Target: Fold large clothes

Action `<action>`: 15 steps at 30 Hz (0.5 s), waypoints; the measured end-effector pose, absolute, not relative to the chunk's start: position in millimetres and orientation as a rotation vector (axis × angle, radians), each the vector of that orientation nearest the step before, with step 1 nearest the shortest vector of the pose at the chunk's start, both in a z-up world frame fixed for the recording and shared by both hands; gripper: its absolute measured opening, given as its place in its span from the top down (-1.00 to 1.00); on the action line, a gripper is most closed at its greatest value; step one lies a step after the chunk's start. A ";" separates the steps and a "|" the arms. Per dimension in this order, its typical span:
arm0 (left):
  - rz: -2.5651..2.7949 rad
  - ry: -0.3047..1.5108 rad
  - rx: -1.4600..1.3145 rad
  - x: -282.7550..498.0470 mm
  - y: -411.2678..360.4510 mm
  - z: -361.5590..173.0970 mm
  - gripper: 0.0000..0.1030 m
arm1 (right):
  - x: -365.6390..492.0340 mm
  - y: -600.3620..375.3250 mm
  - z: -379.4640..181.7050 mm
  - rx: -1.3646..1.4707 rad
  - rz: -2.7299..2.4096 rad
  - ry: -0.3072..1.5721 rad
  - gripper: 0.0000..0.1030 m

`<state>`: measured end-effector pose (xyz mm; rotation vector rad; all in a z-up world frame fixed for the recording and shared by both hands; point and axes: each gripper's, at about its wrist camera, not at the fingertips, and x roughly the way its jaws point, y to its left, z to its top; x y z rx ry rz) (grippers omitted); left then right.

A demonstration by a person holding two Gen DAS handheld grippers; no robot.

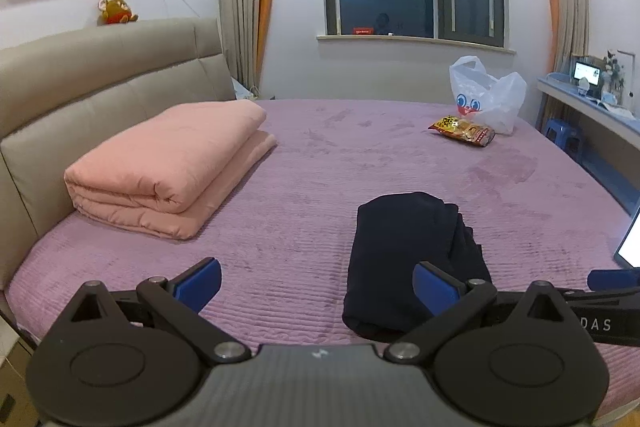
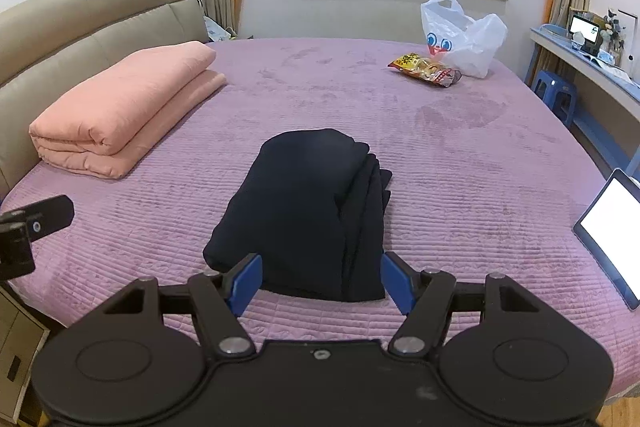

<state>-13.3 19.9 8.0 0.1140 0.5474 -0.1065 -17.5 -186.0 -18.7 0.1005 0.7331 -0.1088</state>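
Note:
A dark navy garment [image 2: 308, 211] lies folded into a compact stack on the purple bedspread [image 2: 460, 167]. It also shows in the left wrist view [image 1: 408, 259], right of centre. My right gripper [image 2: 320, 281] is open and empty, just in front of the stack's near edge, its blue pads [image 2: 246, 279] flanking that edge without touching. My left gripper [image 1: 316, 287] is open and empty, left of the garment; its right pad [image 1: 434, 289] overlaps the stack's near corner in the image.
A folded pink quilt [image 2: 124, 107] lies by the beige headboard [image 2: 80, 15]. A white plastic bag [image 2: 464, 35] and a snack packet [image 2: 426, 69] sit at the far right. A lit tablet [image 2: 612, 227] rests at the bed's right edge. A desk [image 2: 592, 67] and blue stool [image 2: 556, 95] stand beyond.

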 end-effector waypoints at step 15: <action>-0.122 0.520 0.102 -19.8 24.0 9.7 -1.00 | -17.8 -184.6 -22.2 0.103 -0.102 0.749 -0.52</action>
